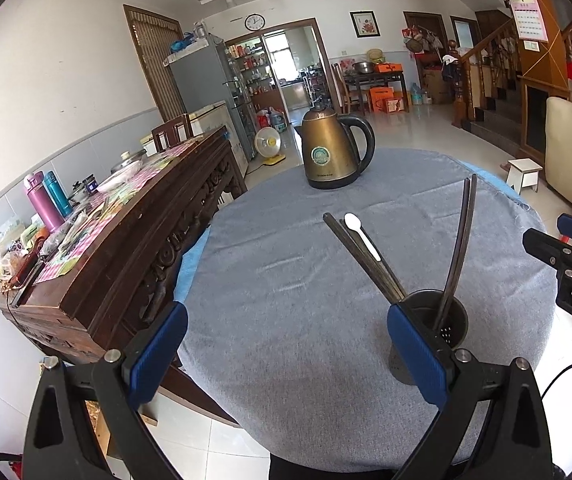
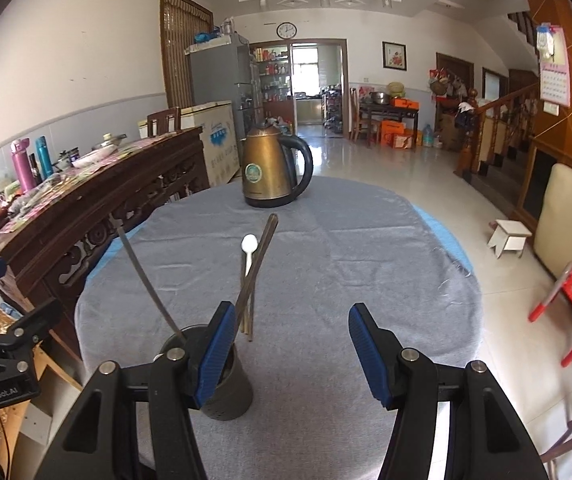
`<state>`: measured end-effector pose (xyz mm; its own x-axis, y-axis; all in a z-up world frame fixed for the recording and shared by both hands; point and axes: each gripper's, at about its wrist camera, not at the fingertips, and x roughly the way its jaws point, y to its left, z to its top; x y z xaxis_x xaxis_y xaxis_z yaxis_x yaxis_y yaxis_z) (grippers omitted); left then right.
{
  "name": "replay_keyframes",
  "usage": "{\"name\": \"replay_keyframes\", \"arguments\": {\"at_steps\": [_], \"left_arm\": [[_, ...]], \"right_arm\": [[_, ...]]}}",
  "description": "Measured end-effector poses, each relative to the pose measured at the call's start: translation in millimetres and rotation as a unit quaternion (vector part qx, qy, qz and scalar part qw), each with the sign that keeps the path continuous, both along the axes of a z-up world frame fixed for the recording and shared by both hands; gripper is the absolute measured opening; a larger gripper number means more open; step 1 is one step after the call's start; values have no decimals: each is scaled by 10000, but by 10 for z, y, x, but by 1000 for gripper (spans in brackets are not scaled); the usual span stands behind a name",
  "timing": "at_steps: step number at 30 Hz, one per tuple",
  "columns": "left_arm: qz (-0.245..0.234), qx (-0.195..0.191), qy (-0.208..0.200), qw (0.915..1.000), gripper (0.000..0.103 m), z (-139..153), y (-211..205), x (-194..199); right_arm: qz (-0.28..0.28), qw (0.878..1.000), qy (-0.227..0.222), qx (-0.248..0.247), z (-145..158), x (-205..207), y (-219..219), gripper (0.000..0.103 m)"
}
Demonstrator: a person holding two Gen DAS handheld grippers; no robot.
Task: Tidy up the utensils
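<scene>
Chopsticks (image 2: 255,276) on cloth, just beyond right tongs (image 2: 288,354) — spread, empty

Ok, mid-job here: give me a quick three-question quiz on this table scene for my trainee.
1. True or false: the white spoon is already in the utensil holder.
2. Which stands farthest back on the grey tablecloth? A) the kettle B) the holder C) the loose chopsticks
3. Fill in: both the left gripper and right gripper are ____ and hold nothing.

Key: 1 false, it lies on the cloth beside the loose chopsticks; 2 A; 3 open.
</scene>
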<state>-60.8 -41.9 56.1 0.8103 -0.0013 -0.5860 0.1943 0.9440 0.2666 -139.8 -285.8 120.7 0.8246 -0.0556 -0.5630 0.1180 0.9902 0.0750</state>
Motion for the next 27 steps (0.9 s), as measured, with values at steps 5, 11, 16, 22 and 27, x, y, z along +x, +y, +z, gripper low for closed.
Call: {"name": "replay_keyframes", "arguments": {"at_steps": [5, 11, 16, 22, 27], "left_arm": [[26, -70, -11, 10000, 100, 9, 3, 15], [47, -130, 37, 9999, 100, -16, -2, 67], [48, -125, 65, 9999, 100, -41, -25, 85], [39, -115, 87, 9999, 100, -61, -42, 104], [18, -98, 112, 9999, 100, -91, -67, 115]], "right_arm": [[-120, 9998, 43, -148, -4, 5, -5, 63], [-275, 9991, 58, -307, -25, -18, -39, 63], [-391, 9989, 107, -248, -62, -9, -135, 63], [-536, 9981, 128, -266, -86, -6, -207, 63], [-628, 9975, 175, -261, -132, 5, -274, 63]]}}
